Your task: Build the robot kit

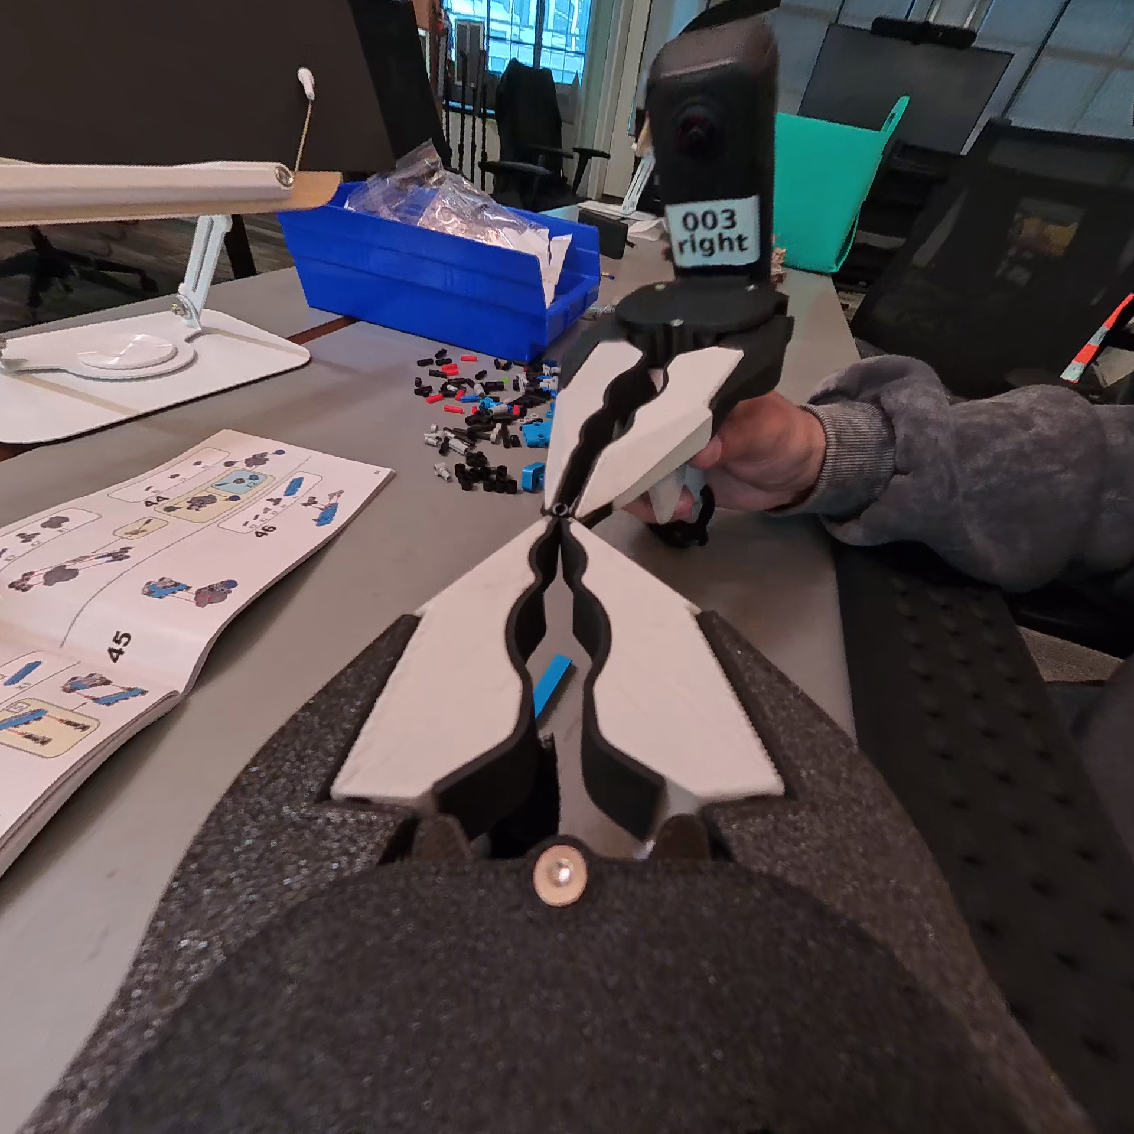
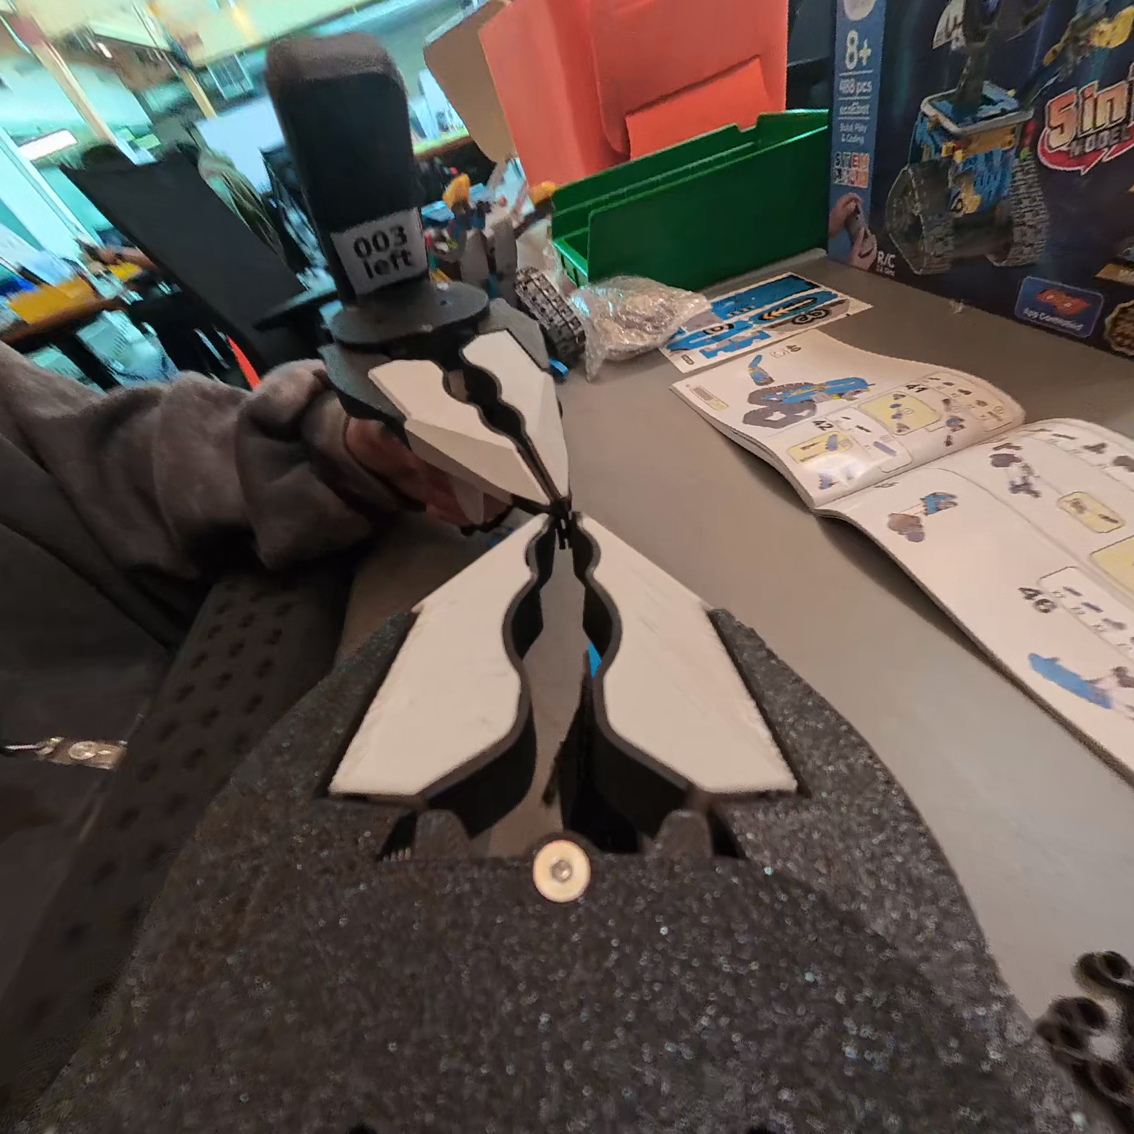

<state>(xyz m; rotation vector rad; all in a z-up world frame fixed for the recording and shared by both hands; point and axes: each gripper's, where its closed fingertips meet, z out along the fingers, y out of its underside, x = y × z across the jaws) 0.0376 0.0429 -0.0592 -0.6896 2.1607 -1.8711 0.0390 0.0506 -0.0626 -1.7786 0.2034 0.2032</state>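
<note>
Claws met tip to tip above the worktop (image 1: 705, 589): left claw (image 1: 559, 532) and right claw (image 2: 561, 532) each pinched narrow on a small black pin (image 1: 559, 510), apparently to join parts.

Bare table (image 1: 393, 613) between booklet (image 1: 184, 552) and loose parts (image 1: 485, 423).

Left gripper (image 1: 558, 532) fingers closed, tips meeting right gripper (image 1: 561, 504) tip to tip above grey table (image 1: 380, 589); small black ring-shaped piece (image 1: 559, 510) pinched at right gripper's tips; hand (image 1: 758, 457) in grey sleeve holds right gripper; loose pile of small parts (image 1: 485, 417) just behind; blue bin (image 1: 429, 276) farther back; open instruction booklet (image 1: 153, 583) at left; blue strip (image 1: 551, 684) on table beneath left fingers.
</note>
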